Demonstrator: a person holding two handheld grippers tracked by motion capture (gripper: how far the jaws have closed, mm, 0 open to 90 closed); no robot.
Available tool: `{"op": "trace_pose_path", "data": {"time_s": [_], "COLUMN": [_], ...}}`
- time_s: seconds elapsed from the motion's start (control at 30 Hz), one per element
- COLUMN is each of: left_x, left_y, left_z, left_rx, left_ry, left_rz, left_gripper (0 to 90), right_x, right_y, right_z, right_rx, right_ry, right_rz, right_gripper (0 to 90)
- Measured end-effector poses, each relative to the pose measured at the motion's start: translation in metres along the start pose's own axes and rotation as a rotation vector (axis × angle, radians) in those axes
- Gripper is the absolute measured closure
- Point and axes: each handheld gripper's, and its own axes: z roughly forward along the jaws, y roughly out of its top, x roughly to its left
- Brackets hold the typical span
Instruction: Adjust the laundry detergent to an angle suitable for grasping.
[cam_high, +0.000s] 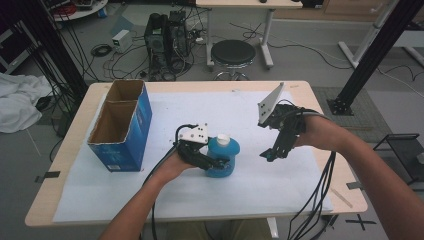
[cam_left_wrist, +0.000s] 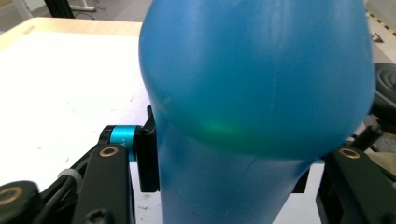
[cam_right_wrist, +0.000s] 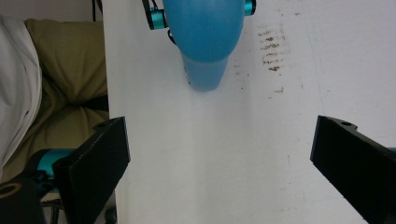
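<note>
We have the blue bottle (cam_high: 222, 159) standing upright on the white sheet (cam_high: 240, 195), a little toward the near edge of the tabletop (cam_high: 320, 107) and about midway between its left and right edges. Its long axis runs straight up, its white cap (cam_high: 223, 139) on top. The left gripper (cam_high: 216, 162) comes at it from the left and is clamped on the narrower lower body, one pad pressing each side below the bulge (the left gripper view shows the plastic squeezed between them). So the left hand is the one that has it.

The right gripper (cam_high: 270, 156) hangs above the sheet to the right of the bottle, apart from it, jaws spread wide with nothing between them; from there the bottle lies toward the left edge. In the right gripper view we look down at the bottle over bare sheet.

The open blue cardboard box (cam_high: 122, 125) sits near the left edge, well apart from the bottle. Its two compartments look empty (we judge it the likely destination).
</note>
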Motion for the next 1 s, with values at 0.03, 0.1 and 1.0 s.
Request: {"op": "trace_pose_path", "data": {"time_s": [0.03, 0.1, 1.0], "left_x": [0.001, 0.001, 0.017], "left_y": [0.000, -0.001, -0.012], "left_z": [0.000, 0.002, 0.000], "left_rx": [0.004, 0.004, -0.054], "left_ry": [-0.007, -0.002, -0.076], "left_rz": [-0.002, -0.001, -0.018], "left_gripper": [44.5, 44.5, 44.1], "right_x": [0.000, 0.000, 0.001], "right_y": [0.000, 0.000, 0.001], "right_z": [0.000, 0.000, 0.000], "right_rx": [-0.001, 0.004, -0.003], "right_ry": [-0.001, 0.001, -0.001], "right_rz": [0.002, 0.006, -0.003], "right_gripper": [3.6, 3.6, 3.6]}}
